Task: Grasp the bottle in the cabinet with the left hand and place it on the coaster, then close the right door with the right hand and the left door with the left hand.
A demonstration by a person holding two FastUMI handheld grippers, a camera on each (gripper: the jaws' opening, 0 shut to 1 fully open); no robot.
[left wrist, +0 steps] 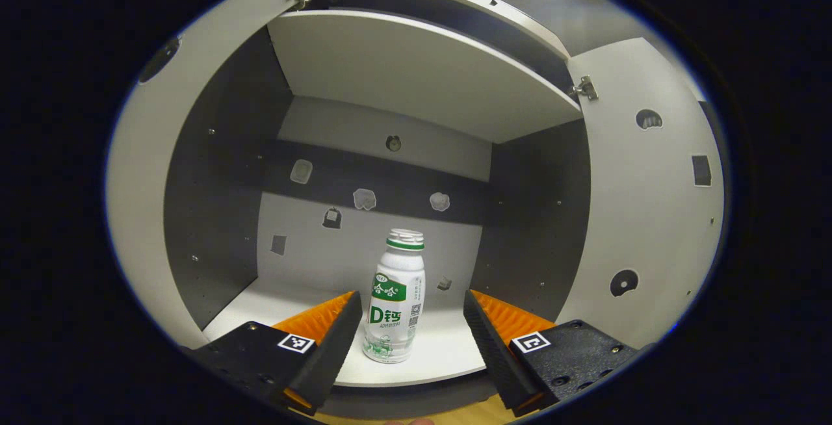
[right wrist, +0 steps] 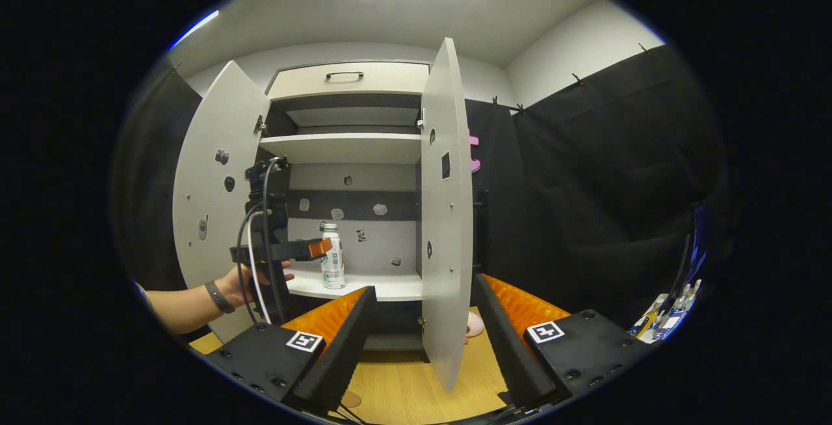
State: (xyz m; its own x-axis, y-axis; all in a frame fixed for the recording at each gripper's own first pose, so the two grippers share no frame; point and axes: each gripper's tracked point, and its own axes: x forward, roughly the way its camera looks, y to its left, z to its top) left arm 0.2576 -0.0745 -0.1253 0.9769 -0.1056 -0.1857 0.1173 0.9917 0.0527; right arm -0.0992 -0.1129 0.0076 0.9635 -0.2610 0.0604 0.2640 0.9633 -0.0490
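Two grippers in play, both w/ fingers spread. In left gripper view, left gripper [left wrist: 412, 331] points straight into the cabinet [left wrist: 221, 171]; its fingers [left wrist: 331, 340] stand wide apart, one either side of the bottle [left wrist: 396, 298], not touching it. Bottle stands upright on the cabinet's lower shelf [left wrist: 448, 353], near the front edge, at 6 o'clock in that view, white w/ green band at the neck and green label. Upper shelf [left wrist: 416, 67] sits at 12 o'clock. Left door [left wrist: 140, 171] swung open at 9 o'clock, right door [left wrist: 650, 197] open at 3 o'clock, a hinge [left wrist: 585, 89] showing at its top corner.

In right gripper view, right gripper [right wrist: 421, 321] hangs back from the cabinet [right wrist: 354, 152] over a wooden tabletop [right wrist: 403, 392], fingers [right wrist: 338, 340] apart, holding nothing; lower edge of the right door [right wrist: 445, 217] sits between them, edge-on, contact can't be judged. Left door [right wrist: 218, 197] open at 9 o'clock. A person's hand [right wrist: 250, 279] w/ a dark wristband holds the left gripper [right wrist: 318, 247] at approx 8 o'clock, cables running off it; its tip is just beside the bottle [right wrist: 332, 259], which stands on the lower shelf [right wrist: 383, 290]. Drawer w/ handle [right wrist: 344, 75] tops the cabinet at 12 o'clock. A small pinkish round thing [right wrist: 474, 326] lies on the tabletop just right of the right door; can't tell if it is the coaster.
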